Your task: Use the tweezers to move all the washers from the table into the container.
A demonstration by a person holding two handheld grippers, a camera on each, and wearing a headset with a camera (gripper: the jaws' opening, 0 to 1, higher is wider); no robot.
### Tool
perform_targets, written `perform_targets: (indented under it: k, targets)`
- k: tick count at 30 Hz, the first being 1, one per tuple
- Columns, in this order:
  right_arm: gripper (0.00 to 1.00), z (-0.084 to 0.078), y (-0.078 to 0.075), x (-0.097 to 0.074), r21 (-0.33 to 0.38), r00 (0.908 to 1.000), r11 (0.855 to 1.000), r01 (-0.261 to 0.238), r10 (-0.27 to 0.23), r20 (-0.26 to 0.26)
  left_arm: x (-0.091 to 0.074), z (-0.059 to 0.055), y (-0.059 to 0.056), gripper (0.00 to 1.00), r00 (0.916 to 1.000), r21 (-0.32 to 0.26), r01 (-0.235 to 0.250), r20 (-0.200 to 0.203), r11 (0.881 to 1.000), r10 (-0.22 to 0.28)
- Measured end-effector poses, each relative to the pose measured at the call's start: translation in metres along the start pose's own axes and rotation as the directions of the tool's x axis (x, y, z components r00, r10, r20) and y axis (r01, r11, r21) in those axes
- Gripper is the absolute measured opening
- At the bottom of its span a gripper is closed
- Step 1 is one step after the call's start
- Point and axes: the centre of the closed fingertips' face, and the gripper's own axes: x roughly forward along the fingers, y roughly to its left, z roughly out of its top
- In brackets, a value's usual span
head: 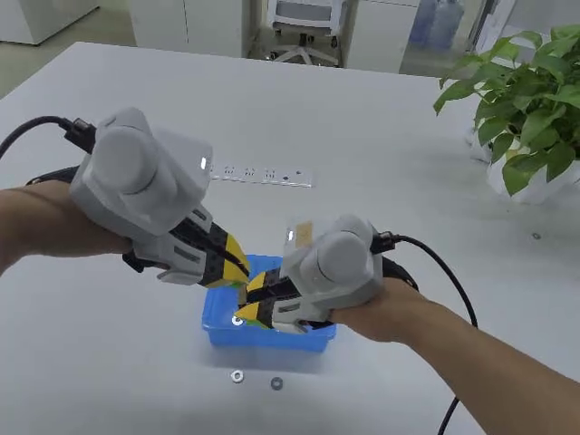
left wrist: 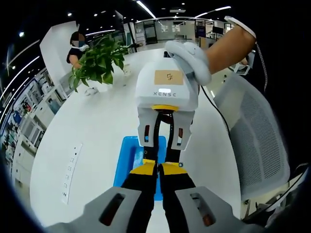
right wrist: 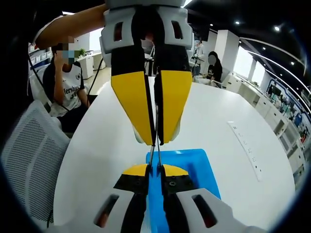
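A blue container (head: 272, 340) stands on the white table, and both grippers meet tip to tip just above it. My left gripper (head: 240, 272) comes in from the left and my right gripper (head: 252, 299) from the right. In the right gripper view thin metal tweezers (right wrist: 155, 145) run from between the left gripper's (right wrist: 155, 141) yellow jaws down into my right gripper's (right wrist: 155, 171) nearly closed jaws, over the container (right wrist: 194, 170). The left gripper (left wrist: 158, 168) has its jaws pressed together. Two washers (head: 237, 375) (head: 276, 383) lie on the table in front of the container. A pale ring (head: 237, 320) shows at the container's near-left corner.
A white power strip (head: 261, 174) lies beyond the grippers. A potted plant (head: 530, 100) stands at the far right, with an office chair (head: 304, 18) past the far edge. Black cables trail from both grippers. A mesh chair (left wrist: 257, 131) stands beside the table.
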Motion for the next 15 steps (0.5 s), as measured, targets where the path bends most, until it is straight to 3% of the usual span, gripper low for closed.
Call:
perform_targets:
  k: [15]
  targets:
    - [0.11,-0.012,0.025,0.005,0.015,0.9998,1.0,-0.019,0.019,-0.009,0.01,-0.008,-0.024,0.06,0.9998,-0.009,0.02,-0.009,1.0,-0.02]
